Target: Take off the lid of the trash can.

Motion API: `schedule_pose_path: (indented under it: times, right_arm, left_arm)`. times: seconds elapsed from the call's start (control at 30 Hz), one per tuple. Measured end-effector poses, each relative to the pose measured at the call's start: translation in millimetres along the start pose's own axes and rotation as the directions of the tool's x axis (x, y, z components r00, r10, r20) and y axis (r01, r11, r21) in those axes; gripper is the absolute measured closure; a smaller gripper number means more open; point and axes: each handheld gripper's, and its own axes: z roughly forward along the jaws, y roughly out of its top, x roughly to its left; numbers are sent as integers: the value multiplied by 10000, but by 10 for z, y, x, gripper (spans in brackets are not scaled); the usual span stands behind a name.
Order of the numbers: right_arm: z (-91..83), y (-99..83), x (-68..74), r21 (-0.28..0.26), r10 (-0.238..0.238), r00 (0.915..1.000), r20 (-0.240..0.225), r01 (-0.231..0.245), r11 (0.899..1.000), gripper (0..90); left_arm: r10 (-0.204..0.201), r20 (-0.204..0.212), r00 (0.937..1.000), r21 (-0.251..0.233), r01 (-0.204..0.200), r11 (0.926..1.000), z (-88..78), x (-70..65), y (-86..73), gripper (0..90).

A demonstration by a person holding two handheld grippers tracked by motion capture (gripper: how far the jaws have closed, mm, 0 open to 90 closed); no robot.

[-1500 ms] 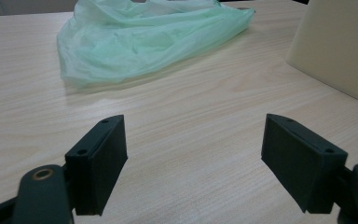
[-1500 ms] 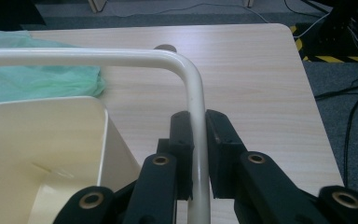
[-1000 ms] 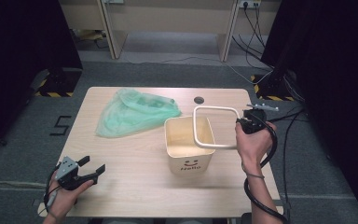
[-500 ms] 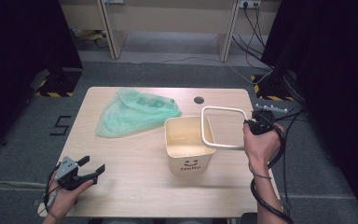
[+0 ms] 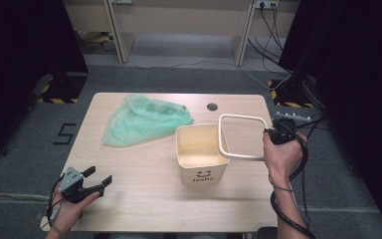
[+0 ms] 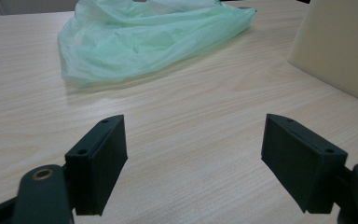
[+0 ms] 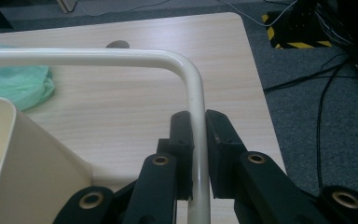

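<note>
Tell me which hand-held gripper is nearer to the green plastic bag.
Left. The left hand-held gripper sits open at the table's near-left corner, facing the green plastic bag; the right hand-held gripper clamps the cream frame beyond the bin.

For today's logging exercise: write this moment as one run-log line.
right gripper: shut on bin ring, lifted beside bin | left gripper: open, idle | green bag: on table
</note>
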Motion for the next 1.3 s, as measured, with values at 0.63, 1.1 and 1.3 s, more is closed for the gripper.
schedule_pose_path:
  times: [0.63,1.1,1.3]
  right_arm:
    - [-2,-37,-105,67,126,9999,89,-127,9999,818]
    - [-5,-54,-173,82,211,9996,200,-213,9997,819]
    - [-3,-62,-205,74,243,9994,247,-245,9997,818]
  left_arm:
    - [-38,-16,10000,-11,38,10000,-3,3,-4,211]
    - [-45,-18,10000,-30,45,10000,-4,2,-4,211]
    - [-41,-11,10000,-19,41,10000,-2,-2,-4,211]
